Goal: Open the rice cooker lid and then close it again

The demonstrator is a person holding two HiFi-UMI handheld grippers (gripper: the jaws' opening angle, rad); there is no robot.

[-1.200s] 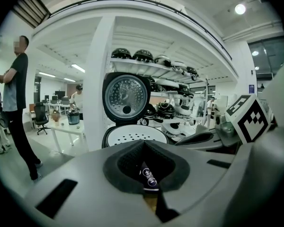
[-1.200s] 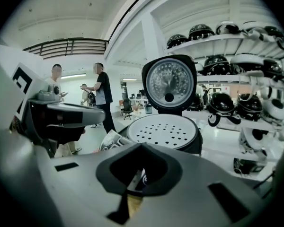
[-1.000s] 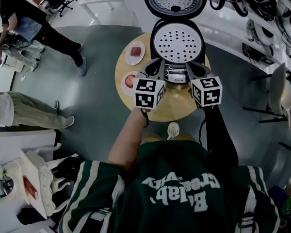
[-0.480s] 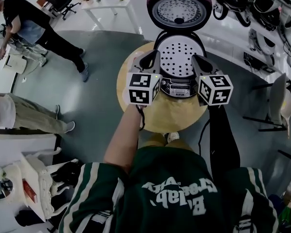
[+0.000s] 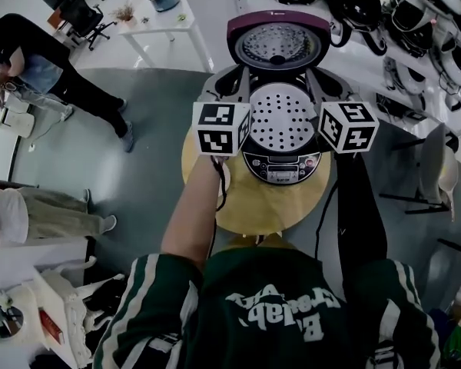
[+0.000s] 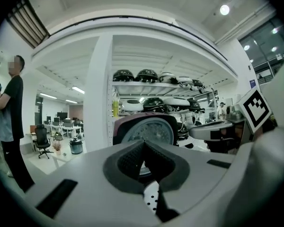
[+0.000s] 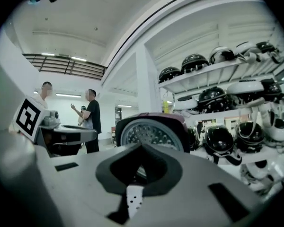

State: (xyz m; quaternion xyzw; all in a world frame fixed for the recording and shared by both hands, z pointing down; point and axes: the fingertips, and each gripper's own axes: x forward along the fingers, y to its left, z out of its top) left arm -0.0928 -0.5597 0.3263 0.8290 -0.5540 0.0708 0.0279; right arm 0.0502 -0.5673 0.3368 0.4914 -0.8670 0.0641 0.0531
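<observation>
A rice cooker [image 5: 281, 133] stands on a round wooden table [image 5: 261, 202]. Its maroon lid [image 5: 278, 43] is raised upright, showing the metal inner face. The perforated white tray [image 5: 283, 116] lies exposed in the body. My left gripper [image 5: 235, 79] is held at the lid's left side and my right gripper [image 5: 323, 78] at its right side, both near the hinge. Each is shut with nothing between the jaws. The lid [image 6: 146, 129] rises just beyond my left gripper [image 6: 143, 144] in the left gripper view. In the right gripper view the lid [image 7: 151, 131] stands beyond my right gripper [image 7: 141, 148].
Shelves of dark domed items [image 5: 369, 6] run behind and to the right of the table. A white table [image 5: 165, 18] with a pot stands at the back left. A person [image 5: 54, 60] stands on the floor at left. A chair [image 5: 438, 167] is at the right.
Both grippers have moved from the cooker's front panel up and forward to either side of the raised lid. The lid stays up.
</observation>
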